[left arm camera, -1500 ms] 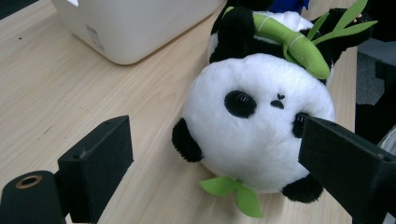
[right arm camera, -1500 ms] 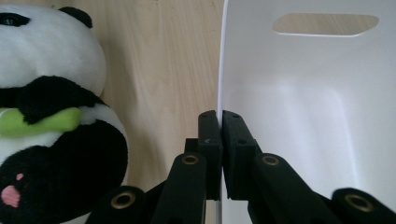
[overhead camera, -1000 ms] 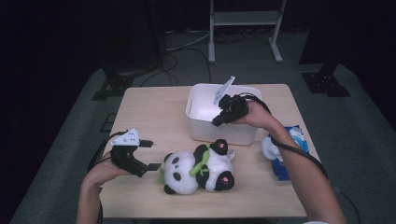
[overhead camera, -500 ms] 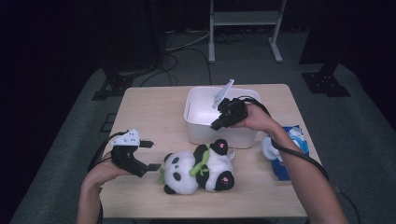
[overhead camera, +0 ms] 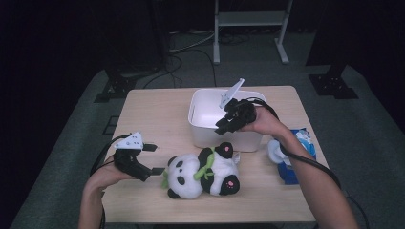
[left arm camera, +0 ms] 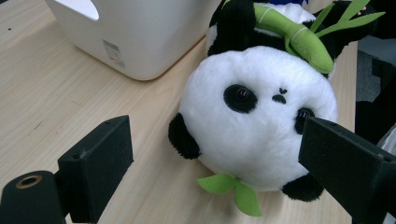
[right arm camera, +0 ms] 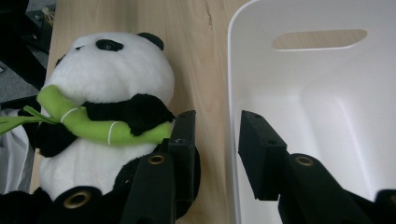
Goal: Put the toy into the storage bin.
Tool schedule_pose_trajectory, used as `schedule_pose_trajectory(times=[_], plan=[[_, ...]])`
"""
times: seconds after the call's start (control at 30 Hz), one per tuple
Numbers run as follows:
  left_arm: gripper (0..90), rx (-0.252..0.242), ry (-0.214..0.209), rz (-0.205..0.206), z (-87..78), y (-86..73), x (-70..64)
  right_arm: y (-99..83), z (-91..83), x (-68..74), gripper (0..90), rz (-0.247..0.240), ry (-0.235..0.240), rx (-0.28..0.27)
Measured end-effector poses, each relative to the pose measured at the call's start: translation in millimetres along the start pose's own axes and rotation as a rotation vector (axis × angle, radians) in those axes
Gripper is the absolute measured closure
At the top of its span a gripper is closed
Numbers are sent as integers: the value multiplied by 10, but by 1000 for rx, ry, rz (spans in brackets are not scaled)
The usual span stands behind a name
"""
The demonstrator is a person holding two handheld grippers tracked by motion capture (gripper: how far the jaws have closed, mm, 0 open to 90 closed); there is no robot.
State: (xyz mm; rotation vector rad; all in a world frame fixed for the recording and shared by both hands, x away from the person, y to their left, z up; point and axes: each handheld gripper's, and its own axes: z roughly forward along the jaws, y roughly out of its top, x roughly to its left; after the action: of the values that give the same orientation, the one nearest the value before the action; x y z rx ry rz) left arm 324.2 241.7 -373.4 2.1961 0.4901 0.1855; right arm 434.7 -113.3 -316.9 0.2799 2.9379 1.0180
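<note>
Panda plush [overhead camera: 203, 169] lies beside white bin [overhead camera: 203, 125] — right gripper [overhead camera: 223, 125] straddling rim.

Left tool [overhead camera: 154, 159] low, jaws spread wide; right tool [overhead camera: 221, 128] raised, jaws slightly apart.

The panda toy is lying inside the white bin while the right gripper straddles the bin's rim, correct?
Not quite. The panda toy lies on the table, in front of the white bin, as the high view shows. The right gripper does straddle the bin's rim.
</note>
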Motion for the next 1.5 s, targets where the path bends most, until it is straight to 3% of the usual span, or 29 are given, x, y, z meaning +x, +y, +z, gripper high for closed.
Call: schedule_pose_trajectory(times=[0.4,0.47,0.73,1.2,1.4,1.5], plan=[[87,2,-4,7,13,8,-8,16,-46,263,592,-41,11,-13],[87,6,-4,7,16,7,-6,31,-41,289,582,-57,-19,-3],[87,3,-2,1,7,-2,3,40,-5,114,617,-16,-71,23],[87,5,-7,-3,13,-17,16,49,135,36,851,-16,-62,53],[87,4,-7,-4,17,-17,15,57,142,77,832,-28,-43,62],[87,3,-7,-6,17,-20,16,60,136,77,730,-12,-44,55]])
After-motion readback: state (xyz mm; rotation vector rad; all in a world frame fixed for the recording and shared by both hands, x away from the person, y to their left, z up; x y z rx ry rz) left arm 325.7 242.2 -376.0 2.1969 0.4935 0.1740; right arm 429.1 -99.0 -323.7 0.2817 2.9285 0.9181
